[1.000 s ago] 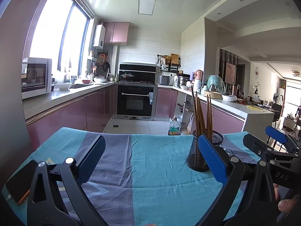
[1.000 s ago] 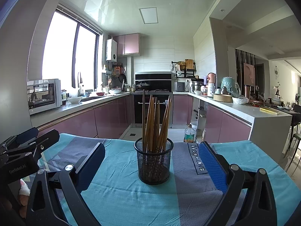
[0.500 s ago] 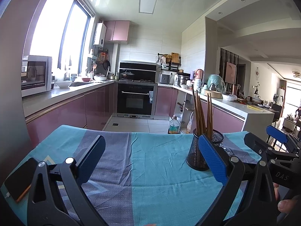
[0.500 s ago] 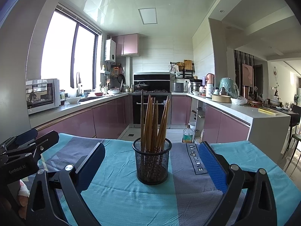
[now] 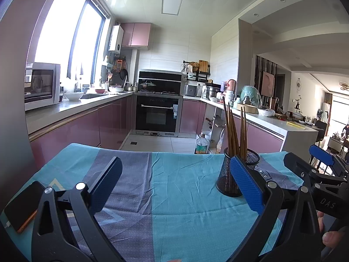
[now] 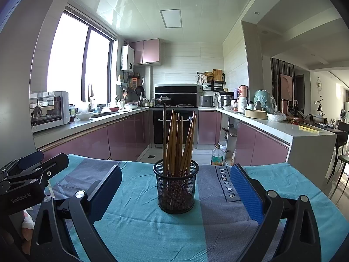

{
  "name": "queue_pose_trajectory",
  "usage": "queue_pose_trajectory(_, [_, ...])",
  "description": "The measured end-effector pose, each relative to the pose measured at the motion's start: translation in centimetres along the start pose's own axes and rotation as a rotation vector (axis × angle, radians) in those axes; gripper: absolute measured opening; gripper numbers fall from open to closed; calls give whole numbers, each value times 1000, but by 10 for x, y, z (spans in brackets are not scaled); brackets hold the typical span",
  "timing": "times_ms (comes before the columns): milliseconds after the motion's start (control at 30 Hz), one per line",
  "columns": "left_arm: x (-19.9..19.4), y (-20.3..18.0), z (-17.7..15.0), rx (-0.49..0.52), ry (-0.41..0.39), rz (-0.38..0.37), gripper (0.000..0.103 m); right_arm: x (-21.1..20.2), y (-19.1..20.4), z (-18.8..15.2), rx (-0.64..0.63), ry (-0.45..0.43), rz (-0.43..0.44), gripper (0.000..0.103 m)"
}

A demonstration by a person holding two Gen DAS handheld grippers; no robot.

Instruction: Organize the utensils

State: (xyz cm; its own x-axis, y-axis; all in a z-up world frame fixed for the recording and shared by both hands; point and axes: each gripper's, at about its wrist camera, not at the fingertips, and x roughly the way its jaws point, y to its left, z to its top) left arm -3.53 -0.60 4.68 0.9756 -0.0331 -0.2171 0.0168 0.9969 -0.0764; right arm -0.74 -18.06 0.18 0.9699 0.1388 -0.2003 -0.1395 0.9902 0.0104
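A black mesh cup (image 6: 176, 188) stands upright on the teal and grey tablecloth (image 6: 139, 222) and holds several brown chopsticks (image 6: 177, 139). My right gripper (image 6: 175, 187) is open and empty, and the cup sits just ahead, between its fingers. In the left wrist view the cup (image 5: 229, 174) stands ahead on the right, partly behind the right finger, with the chopsticks (image 5: 234, 128) sticking up. My left gripper (image 5: 174, 181) is open and empty above the cloth (image 5: 174, 207). Each gripper shows at the edge of the other's view.
A phone in an orange case (image 5: 20, 206) lies at the cloth's left edge. Beyond the table are pink kitchen cabinets, an oven (image 5: 157, 113), a microwave (image 5: 41, 86) and a bottle (image 6: 217, 156) on the floor.
Both views have drifted slightly, with the left one tilting up a little. The cup and chopsticks have not moved. Both grippers stay open.
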Motion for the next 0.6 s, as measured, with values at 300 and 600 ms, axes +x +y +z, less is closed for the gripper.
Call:
queue_pose_trajectory(300, [0, 0, 0, -1, 1, 0, 97, 0, -1, 0, 0, 0, 1, 96])
queue_pose_trajectory(600, [0, 0, 1, -2, 3, 2, 97, 0, -1, 0, 0, 0, 1, 96])
